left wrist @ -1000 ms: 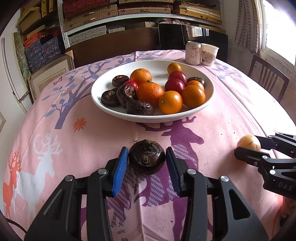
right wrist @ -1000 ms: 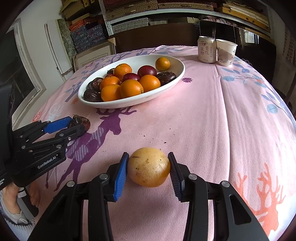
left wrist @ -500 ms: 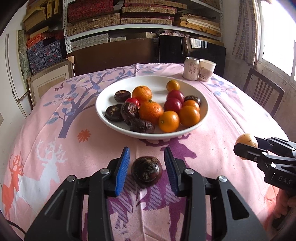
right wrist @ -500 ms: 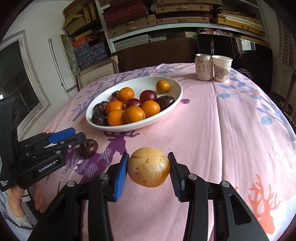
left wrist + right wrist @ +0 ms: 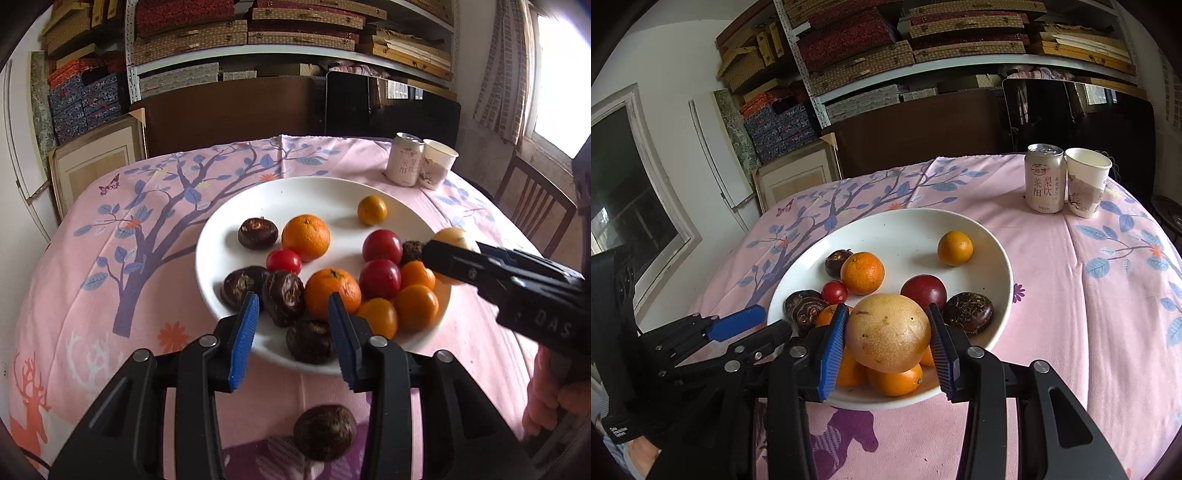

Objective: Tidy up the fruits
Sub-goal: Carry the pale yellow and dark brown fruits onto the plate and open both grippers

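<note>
My left gripper (image 5: 293,304) hovers over the near rim of the white bowl (image 5: 221,229). Its jaws are opening with nothing between the blue pads. A dark water chestnut (image 5: 325,432) lies on the pink cloth underneath it, close to the camera. My right gripper (image 5: 887,314) is shut on a round yellow fruit (image 5: 888,338) above the near edge of the bowl (image 5: 997,251). In the left wrist view it comes in from the right (image 5: 517,280). The bowl holds oranges, red fruits and dark chestnuts. The left gripper (image 5: 753,328) shows at the left of the right wrist view.
A drink can (image 5: 1044,179) and a paper cup (image 5: 1086,182) stand on the table behind the bowl. A wooden chair (image 5: 535,206) is at the table's right side. Shelves of boxes fill the back wall. A person's hand (image 5: 550,398) holds the right gripper.
Both grippers rose and moved forward to the bowl. The right one carried the yellow fruit over the bowl's near edge. The dark chestnut came out of the left jaws and stayed on the cloth.
</note>
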The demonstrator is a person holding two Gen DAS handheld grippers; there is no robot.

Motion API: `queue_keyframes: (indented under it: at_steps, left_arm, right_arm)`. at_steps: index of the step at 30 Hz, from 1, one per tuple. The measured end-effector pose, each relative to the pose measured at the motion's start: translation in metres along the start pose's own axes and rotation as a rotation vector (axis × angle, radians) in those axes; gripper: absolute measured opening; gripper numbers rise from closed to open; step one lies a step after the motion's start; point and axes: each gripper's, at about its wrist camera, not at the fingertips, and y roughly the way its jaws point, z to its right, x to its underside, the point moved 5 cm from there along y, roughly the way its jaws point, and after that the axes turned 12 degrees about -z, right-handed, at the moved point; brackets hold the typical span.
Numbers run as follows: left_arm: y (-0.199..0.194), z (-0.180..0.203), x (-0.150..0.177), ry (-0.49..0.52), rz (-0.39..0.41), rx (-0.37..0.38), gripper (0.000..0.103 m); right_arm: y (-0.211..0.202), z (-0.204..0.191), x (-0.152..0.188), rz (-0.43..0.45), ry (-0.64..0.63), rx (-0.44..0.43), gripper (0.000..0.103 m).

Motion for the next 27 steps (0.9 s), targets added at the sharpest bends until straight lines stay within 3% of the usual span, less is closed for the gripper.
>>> queue_keyframes:
  at_steps: [2,3,5,9,11,12,13,14,18,21,27]
  left_arm:
    - [-0.014,0.005,0.015,0.023,0.009,0.01,0.065]
    - [-0.018,0.007,0.025,0.04,0.014,-0.014,0.084]
    - [-0.019,0.011,0.045,0.066,0.009,-0.049,0.088]
    - [0.006,0.023,0.068,0.107,-0.085,-0.045,0.088]
    - [0.017,0.025,0.07,0.127,-0.106,-0.079,0.083]
    - [0.021,0.025,0.071,0.124,-0.118,-0.067,0.071]
    - [0.024,0.023,0.071,0.113,-0.131,-0.044,0.05]
    - [0.027,0.021,0.071,0.097,-0.144,-0.012,0.042]
    - [0.024,0.017,0.07,0.062,-0.124,0.014,0.042]
    - [-0.001,0.02,0.059,0.051,-0.045,0.016,0.042]
    - [-0.014,0.008,-0.004,0.011,0.036,-0.029,0.042]
  right_arm:
    - [-0.008,-0.001,0.003,0.013,-0.008,0.003,0.043]
    - [-0.01,-0.001,0.005,0.016,-0.008,-0.001,0.043]
    - [-0.01,-0.001,0.008,0.012,-0.001,-0.006,0.043]
    - [-0.005,0.002,0.012,-0.014,0.017,-0.017,0.043]
    - [-0.005,0.003,0.014,-0.02,0.018,-0.019,0.043]
    - [-0.005,0.003,0.015,-0.021,0.018,-0.018,0.043]
    - [-0.005,0.004,0.015,-0.021,0.02,-0.019,0.043]
    - [-0.005,0.004,0.015,-0.021,0.023,-0.021,0.043]
    - [-0.005,0.005,0.015,-0.023,0.028,-0.027,0.043]
    - [-0.011,0.007,0.013,0.002,0.036,-0.032,0.043]
    - [-0.013,0.014,0.002,0.03,0.055,-0.01,0.043]
